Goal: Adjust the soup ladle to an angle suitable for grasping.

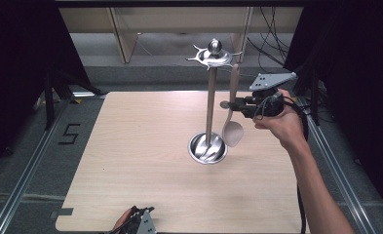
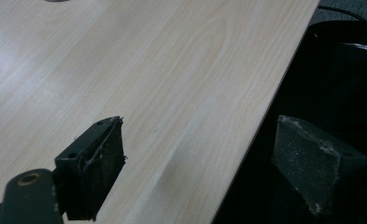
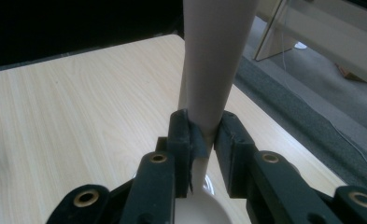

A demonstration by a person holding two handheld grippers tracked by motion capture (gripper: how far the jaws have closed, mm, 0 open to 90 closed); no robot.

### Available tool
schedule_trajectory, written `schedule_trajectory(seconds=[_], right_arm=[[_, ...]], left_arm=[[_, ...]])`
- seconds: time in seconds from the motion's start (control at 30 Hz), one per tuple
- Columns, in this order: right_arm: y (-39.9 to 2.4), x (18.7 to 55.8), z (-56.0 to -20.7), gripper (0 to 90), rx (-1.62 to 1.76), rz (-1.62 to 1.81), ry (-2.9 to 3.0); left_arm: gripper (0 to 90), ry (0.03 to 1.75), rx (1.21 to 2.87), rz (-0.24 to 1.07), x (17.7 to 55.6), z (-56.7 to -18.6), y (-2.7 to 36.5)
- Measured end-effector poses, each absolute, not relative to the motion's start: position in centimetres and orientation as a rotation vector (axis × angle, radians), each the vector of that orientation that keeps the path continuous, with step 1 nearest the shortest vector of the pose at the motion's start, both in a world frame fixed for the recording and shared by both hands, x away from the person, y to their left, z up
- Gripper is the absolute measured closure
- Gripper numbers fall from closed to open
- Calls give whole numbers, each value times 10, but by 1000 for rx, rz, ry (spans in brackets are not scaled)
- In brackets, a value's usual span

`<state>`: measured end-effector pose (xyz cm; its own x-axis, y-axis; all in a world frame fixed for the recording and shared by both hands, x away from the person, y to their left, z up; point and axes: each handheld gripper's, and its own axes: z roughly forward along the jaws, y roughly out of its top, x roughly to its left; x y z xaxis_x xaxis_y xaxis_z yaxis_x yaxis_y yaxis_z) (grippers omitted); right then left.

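Left gripper (image 1: 139, 220) first, since it's the one closest to us: it sits at the near edge of the table (image 1: 130, 156) with a hand around it, and in the left gripper view we can see its jaws standing wide apart with nothing between them, one over the wood and the other hanging past the table's edge over the dark floor. Moving out past the middle of the table we hit the utensil stand (image 1: 210, 105), a shiny metal thing with a round dished base resting on the wood, a tall upright pole and a star-shaped crown of hooks with a ball on top. Just right of that pole we've got the spoon (image 1: 231, 117), pale beige, hanging upright with its bowl down near the stand's base and the tip of its handle up by one of the crown's hooks; we can't tell if it's actually on the hook or only beside it. Right gripper (image 1: 239, 106) comes in level from the right side, held in the person's right hand (image 1: 281, 124), and it's clamped on the spoon's handle about midway up. In the right gripper view both pads squeeze the handle (image 3: 209, 70) snugly, with the bowl (image 3: 204, 205) showing below. Farther back there's grey floor, light wooden furniture legs and some loose cables.
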<state>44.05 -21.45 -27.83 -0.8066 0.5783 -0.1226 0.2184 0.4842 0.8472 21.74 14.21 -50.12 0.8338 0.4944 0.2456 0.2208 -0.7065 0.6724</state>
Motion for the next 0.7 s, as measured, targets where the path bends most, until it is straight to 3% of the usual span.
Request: schedule_trajectory(seconds=[0.2,0.47,0.7], right_arm=[[-216,439,-281,729,694,1307,2346],[-220,430,-279,546,713,1269,2282],[-230,416,-280,484,734,1296,2258]], left_arm=[[158,521,2355,541,217,-501,142],[158,521,2357,547,218,-501,142],[158,517,2361,537,218,-501,142]])
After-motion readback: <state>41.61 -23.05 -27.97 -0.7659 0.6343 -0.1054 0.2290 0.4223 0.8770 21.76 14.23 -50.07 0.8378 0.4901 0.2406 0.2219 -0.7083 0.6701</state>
